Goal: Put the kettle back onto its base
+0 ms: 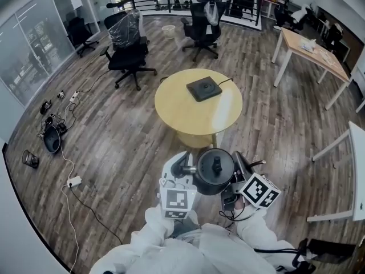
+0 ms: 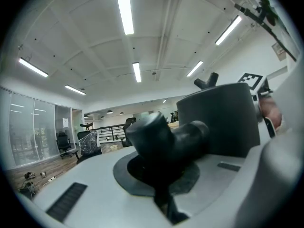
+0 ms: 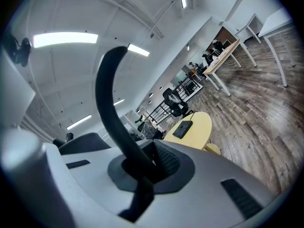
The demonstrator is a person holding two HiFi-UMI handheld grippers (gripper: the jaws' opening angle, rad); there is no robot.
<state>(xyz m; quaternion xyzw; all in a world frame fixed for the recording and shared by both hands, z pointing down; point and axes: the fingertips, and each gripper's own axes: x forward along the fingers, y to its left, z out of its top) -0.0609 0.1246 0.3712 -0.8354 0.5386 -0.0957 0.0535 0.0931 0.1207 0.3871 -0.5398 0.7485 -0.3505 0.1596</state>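
Note:
In the head view the black kettle (image 1: 214, 170) hangs over the wood floor just in front of me, held from both sides. My left gripper (image 1: 183, 170) is shut on its stubby spout (image 2: 161, 137), with the kettle body (image 2: 218, 120) to the right of it. My right gripper (image 1: 239, 173) is shut on the thin curved handle (image 3: 111, 108), which rises from between the jaws. The flat black square base (image 1: 203, 88) lies on the round yellow table (image 1: 182, 110) straight ahead, its cord trailing right. The right gripper view also shows the base (image 3: 183, 128) on the table (image 3: 202, 122).
Two black office chairs (image 1: 128, 50) (image 1: 202, 24) stand beyond the table. A wooden desk (image 1: 311, 53) is at the far right and a white table (image 1: 356, 170) at the right edge. Cables and a power strip (image 1: 73, 181) lie on the floor at left.

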